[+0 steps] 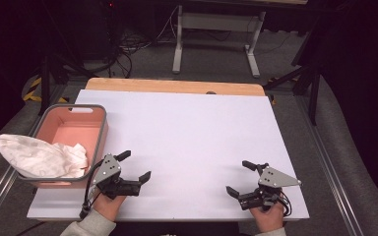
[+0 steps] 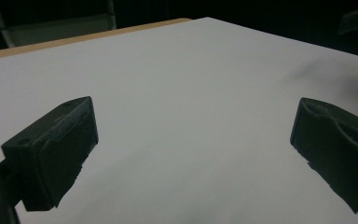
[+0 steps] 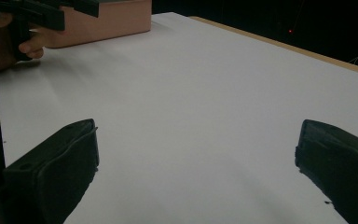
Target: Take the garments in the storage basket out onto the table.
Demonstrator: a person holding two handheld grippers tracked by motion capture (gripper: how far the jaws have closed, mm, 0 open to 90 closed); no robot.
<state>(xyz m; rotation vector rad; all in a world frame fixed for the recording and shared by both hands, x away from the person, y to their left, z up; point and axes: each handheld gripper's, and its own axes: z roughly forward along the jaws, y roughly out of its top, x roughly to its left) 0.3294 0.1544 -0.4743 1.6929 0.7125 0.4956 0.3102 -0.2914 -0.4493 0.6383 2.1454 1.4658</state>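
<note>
The white surface [image 1: 187, 142] lay bare between both released tongs, left [image 1: 134, 166] and right [image 1: 240, 178]; probably nothing had begun, so the left must reach toward ten o'clock for the white cloth [image 1: 42, 156] draped over the pink basket [image 1: 97, 129].

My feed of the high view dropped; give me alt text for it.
Two open grippers, the left gripper and right gripper, rest at the near edge of a white table. A pink bin at the left holds a white cloth draped over its near rim.
</note>
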